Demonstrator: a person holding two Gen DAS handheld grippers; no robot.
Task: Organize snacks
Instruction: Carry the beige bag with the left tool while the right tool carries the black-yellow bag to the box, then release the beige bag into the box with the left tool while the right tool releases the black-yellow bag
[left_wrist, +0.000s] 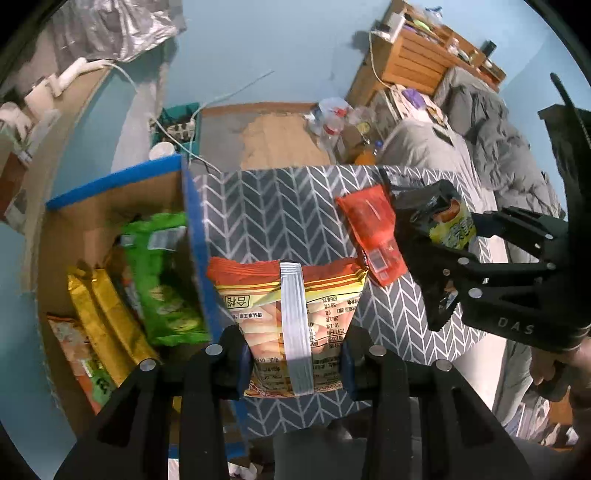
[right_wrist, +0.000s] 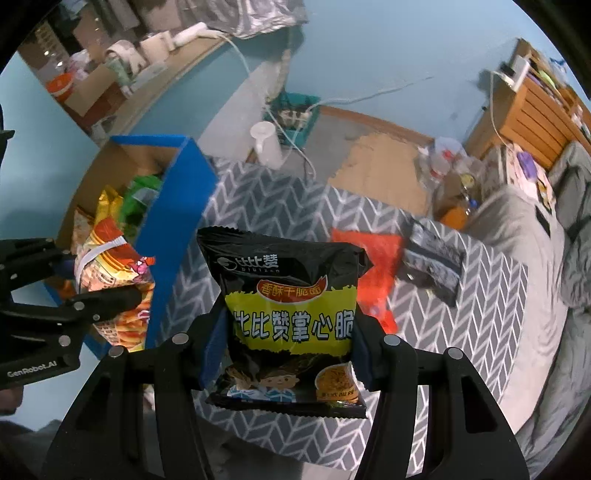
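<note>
The box (left_wrist: 110, 206), blue-edged cardboard, stands at the left end of the chevron-patterned bench (left_wrist: 280, 206), its open top clear above. Inside it lie at least four packets: a green pack (left_wrist: 162, 280), two gold packs (left_wrist: 107, 317) and an orange one (left_wrist: 74, 354) at the near wall; blur may hide more. The blue wall (left_wrist: 195, 236) stands between the box and the bench.

The left tool (left_wrist: 295, 363) is clamped on one orange snack bag (left_wrist: 295, 314), held up just right of that wall, back side and silver seam toward the camera. In the right wrist view the same bag hangs beside the box's near corner.

The bench's middle is bare. Further right, one red packet (right_wrist: 373, 266) and one dark packet (right_wrist: 432, 266) lie flat, just beside each other near the far edge.

The right tool (right_wrist: 291, 347) is clamped on one black-and-yellow noodle bag (right_wrist: 291, 317), held above the bench, right of the left tool.

Beyond the bench: a white cup (right_wrist: 266, 144), cables, a cluttered floor, a wooden shelf (right_wrist: 535, 114), and a grey bed (right_wrist: 546, 258) along the bench's right edge.
</note>
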